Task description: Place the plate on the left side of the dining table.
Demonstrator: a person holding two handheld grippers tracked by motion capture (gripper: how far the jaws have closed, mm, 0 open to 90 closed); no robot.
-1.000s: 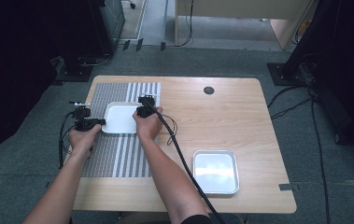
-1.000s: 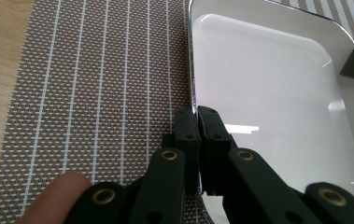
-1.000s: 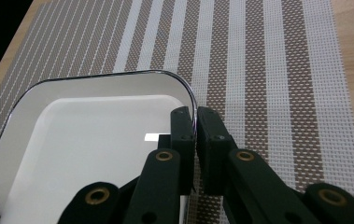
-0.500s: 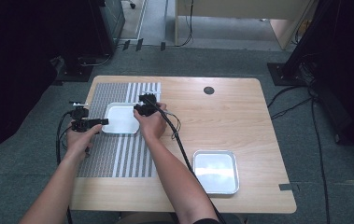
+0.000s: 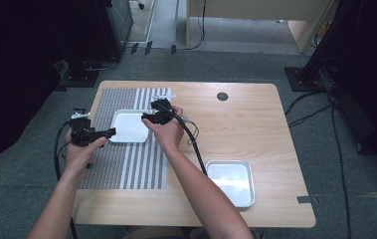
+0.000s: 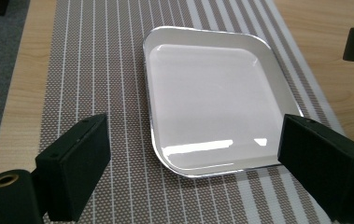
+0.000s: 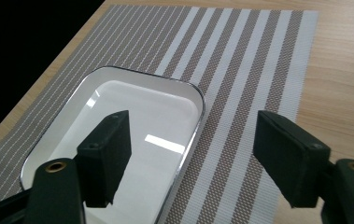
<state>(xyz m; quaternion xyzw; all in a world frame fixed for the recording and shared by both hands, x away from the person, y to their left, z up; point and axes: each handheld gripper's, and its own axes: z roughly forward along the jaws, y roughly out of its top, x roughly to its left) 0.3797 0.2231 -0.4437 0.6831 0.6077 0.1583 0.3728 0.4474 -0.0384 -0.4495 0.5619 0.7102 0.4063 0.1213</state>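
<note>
Table: a light wooden table (image 5: 255, 124) is standing on grey carpet (image 5: 345, 169), a round dark grommet (image 5: 222, 96) sitting near its far edge.
Beyond the table: pale wooden furniture (image 5: 245, 10) is standing on a lighter floor.
Right of the table: black cables (image 5: 305, 107) are trailing across the carpet.
Left of the table: dark equipment (image 5: 37, 45) is looming in shadow.

White plate (image 5: 130, 126) with thin silvery rim. Mat (image 5: 126, 164) under it grey-brown weave: fine white pinstripes on left half, broad white bands on right. Counter (image 5: 255, 119) pale wood grain. Tray (image 5: 230, 182) shiny silver. Both tools, left (image 5: 110, 132) and right (image 5: 145, 118), black.
</note>
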